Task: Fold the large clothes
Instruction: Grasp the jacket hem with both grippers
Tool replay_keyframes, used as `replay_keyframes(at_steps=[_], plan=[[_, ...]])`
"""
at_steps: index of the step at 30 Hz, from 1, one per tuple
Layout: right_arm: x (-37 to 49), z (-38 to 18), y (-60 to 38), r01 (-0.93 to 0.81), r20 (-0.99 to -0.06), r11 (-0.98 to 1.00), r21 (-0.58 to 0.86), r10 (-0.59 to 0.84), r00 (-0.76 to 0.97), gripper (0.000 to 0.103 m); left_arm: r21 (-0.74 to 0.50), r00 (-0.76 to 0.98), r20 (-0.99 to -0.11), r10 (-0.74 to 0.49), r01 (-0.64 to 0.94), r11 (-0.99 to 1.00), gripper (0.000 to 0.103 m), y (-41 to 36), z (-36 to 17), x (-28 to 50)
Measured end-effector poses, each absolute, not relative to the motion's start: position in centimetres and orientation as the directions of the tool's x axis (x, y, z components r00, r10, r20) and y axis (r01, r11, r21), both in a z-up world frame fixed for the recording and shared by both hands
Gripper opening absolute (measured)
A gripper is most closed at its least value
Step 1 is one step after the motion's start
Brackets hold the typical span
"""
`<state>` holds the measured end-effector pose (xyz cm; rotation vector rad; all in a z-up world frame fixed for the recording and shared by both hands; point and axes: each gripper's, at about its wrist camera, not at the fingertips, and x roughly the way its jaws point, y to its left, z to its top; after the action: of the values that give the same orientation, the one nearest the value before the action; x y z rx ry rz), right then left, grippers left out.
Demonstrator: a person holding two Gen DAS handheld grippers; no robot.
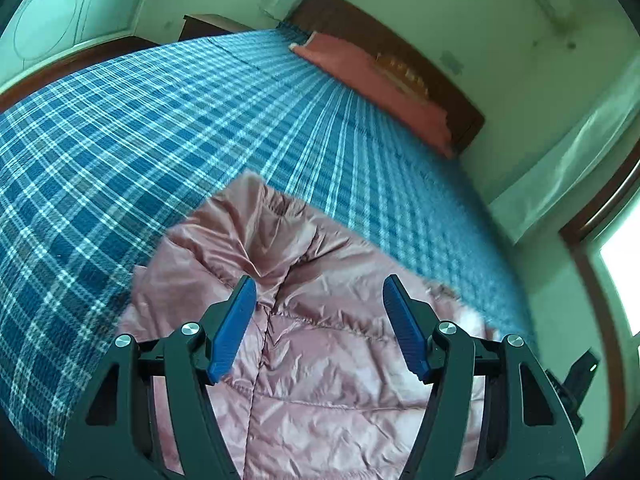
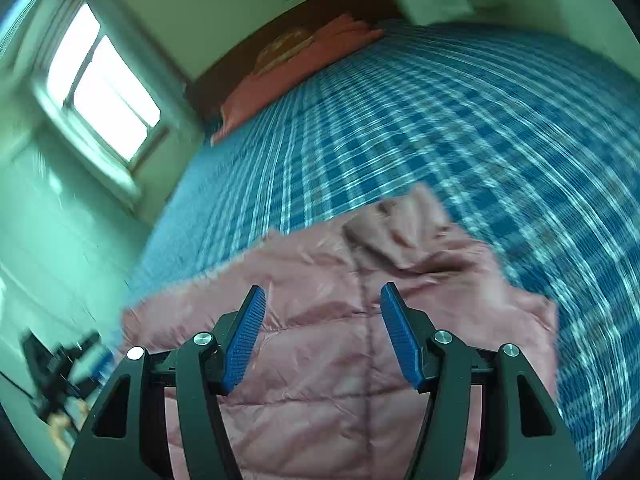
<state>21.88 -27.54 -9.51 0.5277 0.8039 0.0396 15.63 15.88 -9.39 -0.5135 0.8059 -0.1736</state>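
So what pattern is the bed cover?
Blue and white plaid on the bed cover; sharpest in the left wrist view.

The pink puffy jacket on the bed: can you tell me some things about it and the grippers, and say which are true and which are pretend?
1. The pink jacket lies on a blue checked bedcover. True.
2. The left gripper is squeezing the jacket. False: it is open, with nothing between its pads.
3. The right gripper is open. True.
4. The pillow at the headboard is green. False: it is reddish pink.
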Motion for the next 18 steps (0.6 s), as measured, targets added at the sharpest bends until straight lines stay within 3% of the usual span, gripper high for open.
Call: replay_keyframes(at_steps=[9,15,18], plan=[[28.7,-12.4,-20.7,0.047,-0.768,0.975,0.217,0.141,0.625,0.059,-0.295,0.661,-0.731,-0.169,-0.083,0.952,0.065,13.2,-12.9,20.2],[29.9,-13.1,-21.6,0.048,-0.782,0.968,0.248,0.171,0.599,0.06,-0.22,0.61,-0.783,-0.121,-0.089,0.971,0.066,12.8,-14.7,21.8],[29.2,-11.4,-24.3,0.102,-0.753,0.953,0.284,0.156,0.639,0.06,-0.277,0.64,-0.748,-0.176,-0.061,0.959,0.066,13.4,-13.3,21.3]])
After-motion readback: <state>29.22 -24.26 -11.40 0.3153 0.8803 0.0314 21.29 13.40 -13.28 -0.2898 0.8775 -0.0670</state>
